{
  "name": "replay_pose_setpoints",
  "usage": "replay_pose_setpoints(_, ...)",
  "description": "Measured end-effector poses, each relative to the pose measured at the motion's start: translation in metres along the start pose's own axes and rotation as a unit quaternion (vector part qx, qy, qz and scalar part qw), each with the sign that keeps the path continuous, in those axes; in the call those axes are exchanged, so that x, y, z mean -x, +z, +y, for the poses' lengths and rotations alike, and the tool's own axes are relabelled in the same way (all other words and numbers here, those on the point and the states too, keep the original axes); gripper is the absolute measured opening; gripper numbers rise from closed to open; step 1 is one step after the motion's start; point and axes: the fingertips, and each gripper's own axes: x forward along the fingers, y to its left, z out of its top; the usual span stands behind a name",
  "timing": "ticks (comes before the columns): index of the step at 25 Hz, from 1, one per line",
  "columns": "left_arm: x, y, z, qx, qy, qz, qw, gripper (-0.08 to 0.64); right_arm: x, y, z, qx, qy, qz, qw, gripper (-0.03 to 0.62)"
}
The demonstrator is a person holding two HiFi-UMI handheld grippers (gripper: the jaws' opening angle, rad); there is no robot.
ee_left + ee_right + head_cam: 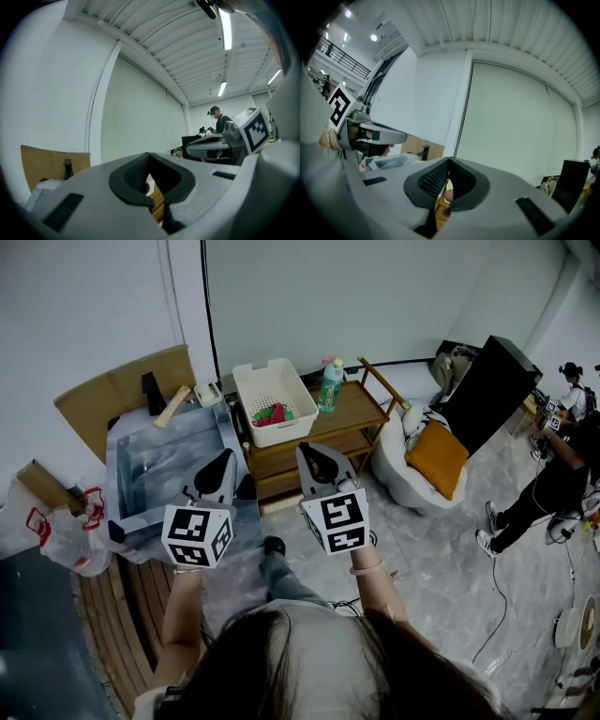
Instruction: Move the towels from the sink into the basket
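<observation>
Left hand-held gripper (223, 463) and right hand-held gripper (307, 454) are hovering mid-frame, jaws together; red and green towels (273, 413) are lying in the white plastic basket (246, 381), upper centre, beside a green bottle (330, 382).

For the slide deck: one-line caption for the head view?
Left gripper and right gripper, jaws shut and empty, level before the sink and a basket holding red and green towels.

From here the grey, plastic-lined sink (159, 463) lies open from above, with only a black tap (153, 393) and a wooden-handled tool (173, 406) along its back rim. The white slotted basket (258, 366) on the wooden trolley (356, 412) is open-topped, and a green bottle (330, 385) crowds its right side.
</observation>
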Motion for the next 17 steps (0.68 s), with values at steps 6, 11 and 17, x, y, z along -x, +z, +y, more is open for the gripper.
replay_pose_setpoints(6, 0.0010, -0.0023, 0.0022, 0.002, -0.001, -0.002, 1.0000, 0.008, 0.0001, 0.0008, 0.0021, 0.002, -0.004, 0.000, 1.000, 0.026)
replay_pose_setpoints(11, -0.0004, -0.0064, 0.0053, 0.006, -0.001, -0.003, 1.0000, 0.008, -0.0016, -0.0022, 0.0052, 0.006, -0.005, 0.008, 1.000, 0.026)
replay_pose_setpoints(17, -0.0006, -0.0092, 0.0085, 0.005, -0.003, -0.003, 1.0000, 0.008, -0.0045, -0.0016, 0.0093, 0.008, -0.005, 0.002, 1.000, 0.026)
